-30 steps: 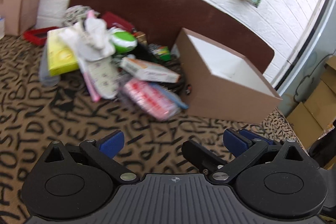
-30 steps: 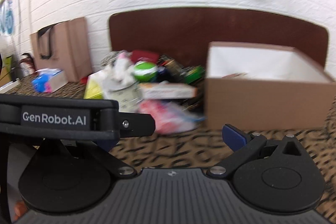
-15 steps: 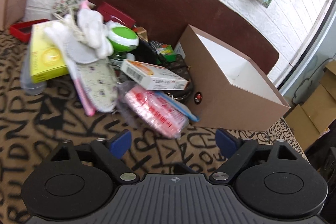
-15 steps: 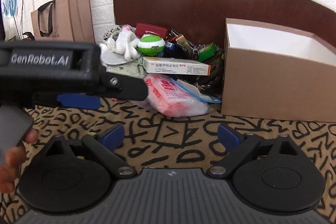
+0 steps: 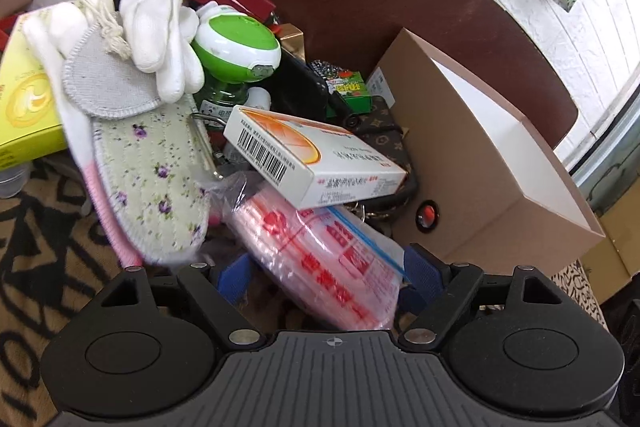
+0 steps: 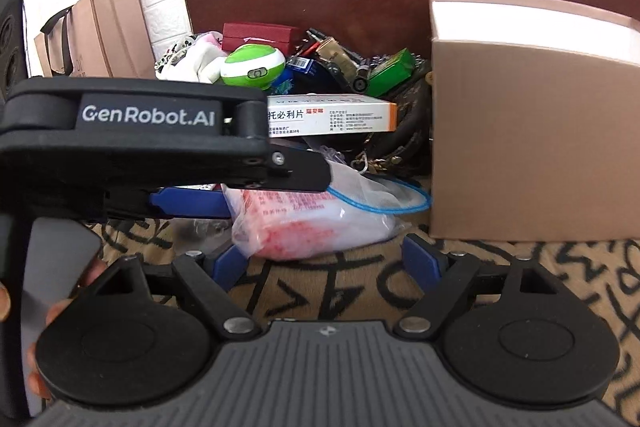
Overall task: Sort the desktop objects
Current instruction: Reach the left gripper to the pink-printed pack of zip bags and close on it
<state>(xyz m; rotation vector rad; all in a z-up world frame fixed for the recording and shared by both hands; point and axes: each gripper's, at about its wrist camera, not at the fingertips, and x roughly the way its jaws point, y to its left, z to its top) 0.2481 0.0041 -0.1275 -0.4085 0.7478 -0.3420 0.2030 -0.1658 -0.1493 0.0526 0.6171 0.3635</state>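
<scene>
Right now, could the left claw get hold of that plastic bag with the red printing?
Probably yes. The left claw is open, its blue fingers already either side of the plastic bag. Only the medicine box rests on the bag's far end.

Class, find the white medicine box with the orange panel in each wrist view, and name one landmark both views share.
Left wrist: medicine box lies centre, tilted, on top of the plastic bag.
Right wrist: medicine box sits centre, side on, partly behind the left tool.
Shared landmark: the brown cardboard box, to the right of it in both.
</scene>
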